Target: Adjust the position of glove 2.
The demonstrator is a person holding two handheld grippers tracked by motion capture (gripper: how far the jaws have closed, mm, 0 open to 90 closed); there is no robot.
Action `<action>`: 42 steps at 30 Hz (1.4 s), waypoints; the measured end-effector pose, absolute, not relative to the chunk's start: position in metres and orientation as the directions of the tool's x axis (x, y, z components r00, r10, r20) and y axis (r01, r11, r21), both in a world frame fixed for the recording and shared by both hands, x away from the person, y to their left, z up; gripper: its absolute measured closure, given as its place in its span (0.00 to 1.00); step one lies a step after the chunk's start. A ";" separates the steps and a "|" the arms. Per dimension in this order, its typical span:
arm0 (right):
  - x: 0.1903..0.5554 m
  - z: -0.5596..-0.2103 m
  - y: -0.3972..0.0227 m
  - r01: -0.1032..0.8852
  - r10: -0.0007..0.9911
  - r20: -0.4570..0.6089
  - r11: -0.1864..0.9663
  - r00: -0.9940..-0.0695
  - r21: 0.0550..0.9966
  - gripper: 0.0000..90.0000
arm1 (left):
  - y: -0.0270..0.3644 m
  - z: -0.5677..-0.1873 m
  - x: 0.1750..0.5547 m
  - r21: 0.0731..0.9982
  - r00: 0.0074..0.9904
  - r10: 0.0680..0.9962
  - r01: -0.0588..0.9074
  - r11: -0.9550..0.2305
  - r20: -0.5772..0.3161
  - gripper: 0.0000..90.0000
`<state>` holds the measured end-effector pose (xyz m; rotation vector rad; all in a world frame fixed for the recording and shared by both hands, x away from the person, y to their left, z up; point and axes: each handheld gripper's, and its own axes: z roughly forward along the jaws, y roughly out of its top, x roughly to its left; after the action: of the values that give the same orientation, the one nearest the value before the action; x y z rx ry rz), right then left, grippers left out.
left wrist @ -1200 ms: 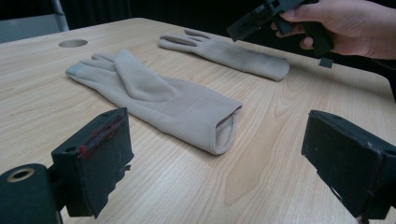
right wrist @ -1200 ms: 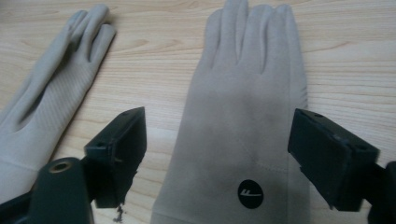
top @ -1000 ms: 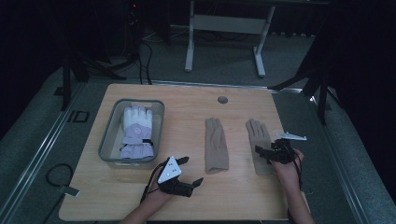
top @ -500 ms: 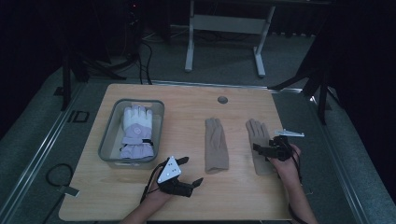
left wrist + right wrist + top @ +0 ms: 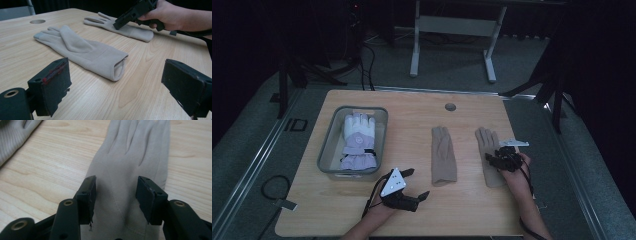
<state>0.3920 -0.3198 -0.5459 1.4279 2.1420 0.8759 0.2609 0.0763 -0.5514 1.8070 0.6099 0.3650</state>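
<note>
Risk sits with the right gripper (image 5: 493,158): its jaws, which have just been closing, straddle the flat beige knit glove (image 5: 130,162) at the table's four o'clock without pinching it yet, and could gather only the top layer or skid it. The left gripper (image 5: 416,183) rests wide open and empty at six o'clock. Under them lies a pale wooden tabletop (image 5: 412,107); grey carpet (image 5: 452,65) and darkness surround it.

The hand-held gripper (image 5: 115,197) has been closing, jaws straddling the beige glove (image 5: 130,165).

Right beige glove's (image 5: 130,170) cuff beneath hand-held gripper (image 5: 116,195)
</note>
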 end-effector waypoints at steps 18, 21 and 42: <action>0.379 -0.538 -0.316 0.634 0.965 0.027 0.150 -0.260 0.759 0.87 | 0.075 -0.552 0.260 0.948 0.818 0.573 0.220 -0.231 -0.050 0.10; 0.378 -0.525 -0.310 0.639 0.966 0.057 0.122 -0.253 0.759 0.87 | 0.075 -0.552 0.260 0.948 0.817 0.574 0.222 -0.230 -0.052 0.10; 0.374 -0.473 -0.212 0.624 0.957 0.119 0.076 -0.265 0.778 0.87 | 0.076 -0.549 0.259 0.951 0.816 0.577 0.207 -0.231 -0.037 0.10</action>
<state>0.3742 -0.2121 -0.4731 1.5622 1.9353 1.0453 0.2589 0.0760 -0.5493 1.8047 0.6008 0.3856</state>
